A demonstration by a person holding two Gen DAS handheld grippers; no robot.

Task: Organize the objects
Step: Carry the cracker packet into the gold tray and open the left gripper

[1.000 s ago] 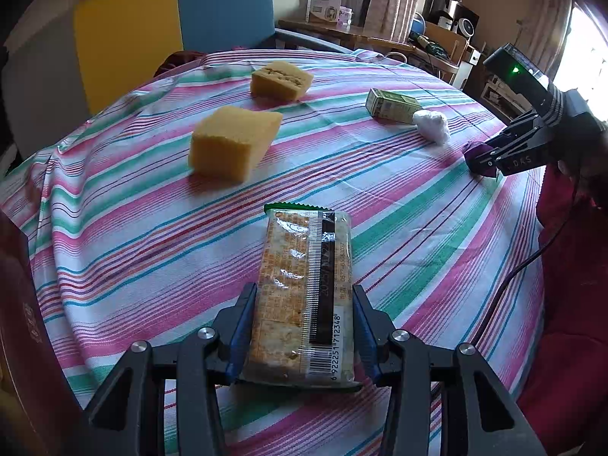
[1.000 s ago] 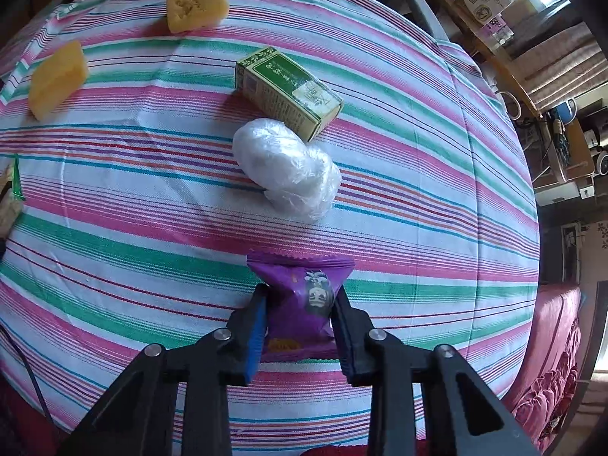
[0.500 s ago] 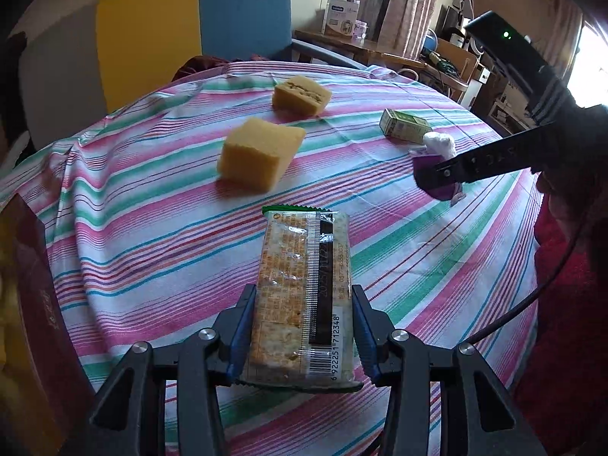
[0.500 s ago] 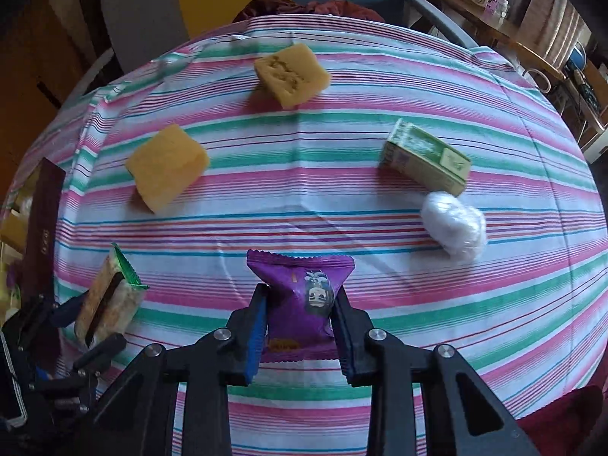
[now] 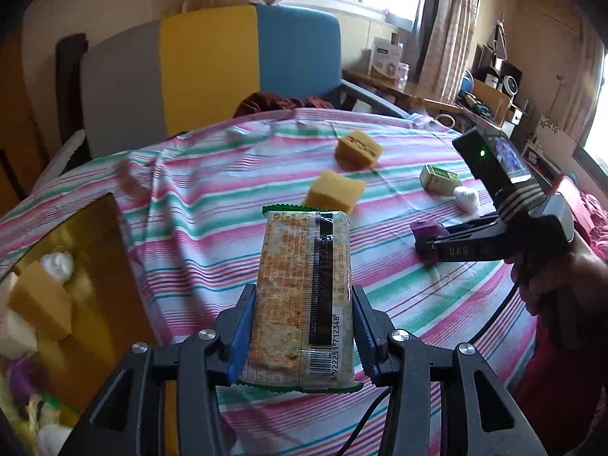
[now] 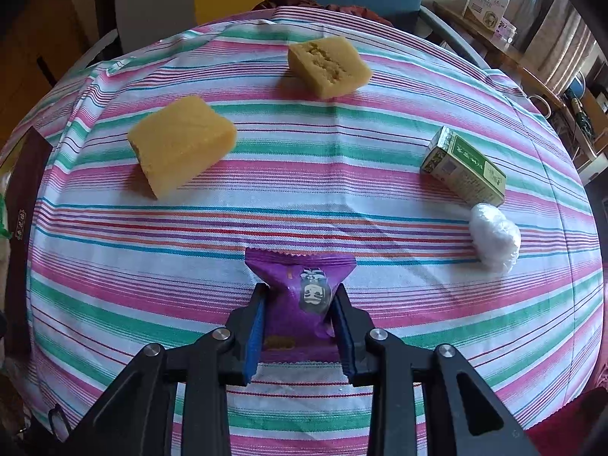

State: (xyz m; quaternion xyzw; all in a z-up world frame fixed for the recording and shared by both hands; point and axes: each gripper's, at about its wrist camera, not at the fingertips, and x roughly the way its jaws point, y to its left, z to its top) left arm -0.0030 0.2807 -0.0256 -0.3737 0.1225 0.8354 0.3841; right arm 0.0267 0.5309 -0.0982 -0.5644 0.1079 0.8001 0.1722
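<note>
My left gripper (image 5: 302,332) is shut on a cracker packet (image 5: 304,292) and holds it above the striped tablecloth (image 5: 228,250). My right gripper (image 6: 298,326) is shut on a purple snack packet (image 6: 300,292), held over the cloth; it also shows in the left wrist view (image 5: 427,235). On the cloth lie two yellow sponge blocks (image 6: 182,140) (image 6: 328,64), a green box (image 6: 465,169) and a white wrapped ball (image 6: 494,237). A gold-lined box (image 5: 68,296) at the left holds a sponge, white balls and other items.
A yellow, blue and grey chair (image 5: 212,72) stands behind the table. A dark box flap (image 6: 22,205) lies at the table's left edge. A cable (image 5: 494,319) hangs from the right gripper. Shelves and clutter fill the room's right side.
My left gripper has lifted and swung left with the cracker packet, bringing the gold box into view. My right gripper has carried the purple packet leftward over the table's middle.
</note>
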